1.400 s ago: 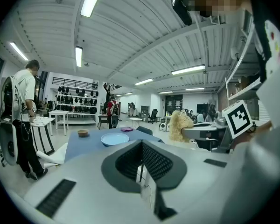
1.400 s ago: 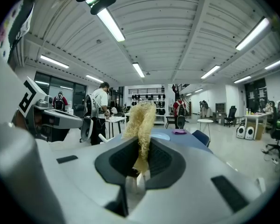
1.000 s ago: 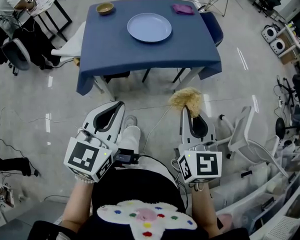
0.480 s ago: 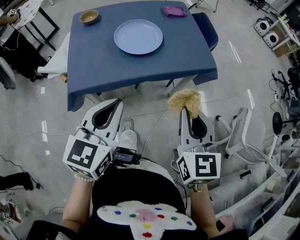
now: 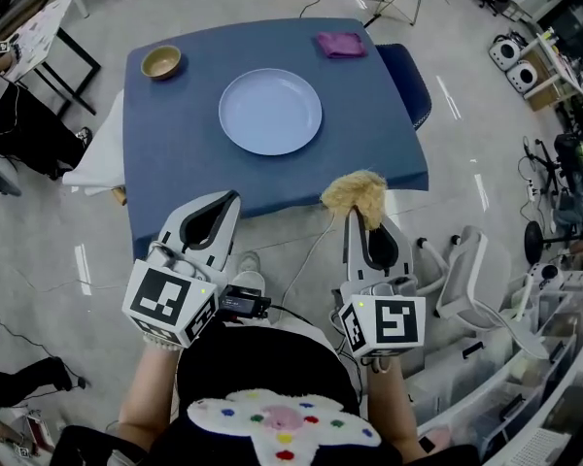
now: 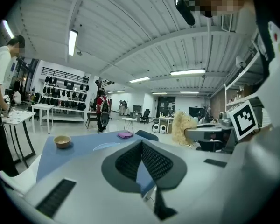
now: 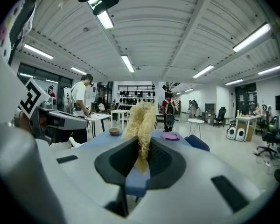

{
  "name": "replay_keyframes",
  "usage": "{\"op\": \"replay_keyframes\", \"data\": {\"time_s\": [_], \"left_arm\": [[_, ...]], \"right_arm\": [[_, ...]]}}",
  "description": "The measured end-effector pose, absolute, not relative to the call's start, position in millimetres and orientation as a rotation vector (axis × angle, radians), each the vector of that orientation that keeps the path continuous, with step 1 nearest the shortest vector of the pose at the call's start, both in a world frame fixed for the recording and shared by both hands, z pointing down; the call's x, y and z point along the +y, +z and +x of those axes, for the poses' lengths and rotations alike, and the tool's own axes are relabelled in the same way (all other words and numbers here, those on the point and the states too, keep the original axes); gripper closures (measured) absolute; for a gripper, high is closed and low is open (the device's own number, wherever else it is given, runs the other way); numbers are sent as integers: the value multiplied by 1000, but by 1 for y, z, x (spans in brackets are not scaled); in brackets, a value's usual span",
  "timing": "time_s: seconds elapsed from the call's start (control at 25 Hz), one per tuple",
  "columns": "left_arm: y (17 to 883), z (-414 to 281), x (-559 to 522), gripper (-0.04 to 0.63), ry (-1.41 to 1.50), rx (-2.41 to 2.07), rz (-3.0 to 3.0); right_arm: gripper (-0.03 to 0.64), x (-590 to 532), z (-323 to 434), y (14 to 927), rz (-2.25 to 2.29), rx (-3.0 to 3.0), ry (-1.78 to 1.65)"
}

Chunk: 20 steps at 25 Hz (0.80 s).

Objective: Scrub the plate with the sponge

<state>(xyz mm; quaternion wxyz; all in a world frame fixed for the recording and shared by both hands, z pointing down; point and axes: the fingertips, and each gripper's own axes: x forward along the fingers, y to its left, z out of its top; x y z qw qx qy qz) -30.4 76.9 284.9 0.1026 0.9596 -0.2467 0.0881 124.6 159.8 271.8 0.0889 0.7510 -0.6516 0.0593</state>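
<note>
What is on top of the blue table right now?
The blue table bears a pale plate near the middle, a tan bowl at the far left corner and a purple cloth at the far edge. Anything under them is covered.

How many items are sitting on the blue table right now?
3: a plate in the middle, a small bowl at the far left corner, and a purple cloth at the far right edge. None seems hidden.
</note>
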Motion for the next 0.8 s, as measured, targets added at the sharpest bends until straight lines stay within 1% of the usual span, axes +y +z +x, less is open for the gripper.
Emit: {"op": "replay_keyframes", "data": {"time_s": [0.36,0.8], "left_arm": [[290,-28,3,586,251,-713,2811],[308,-29,-25,586,264,-723,2749]], "right_arm": [[569,84,129,270,2236,-1915,180],[569,60,131,281,2227,-1894,213]]}}
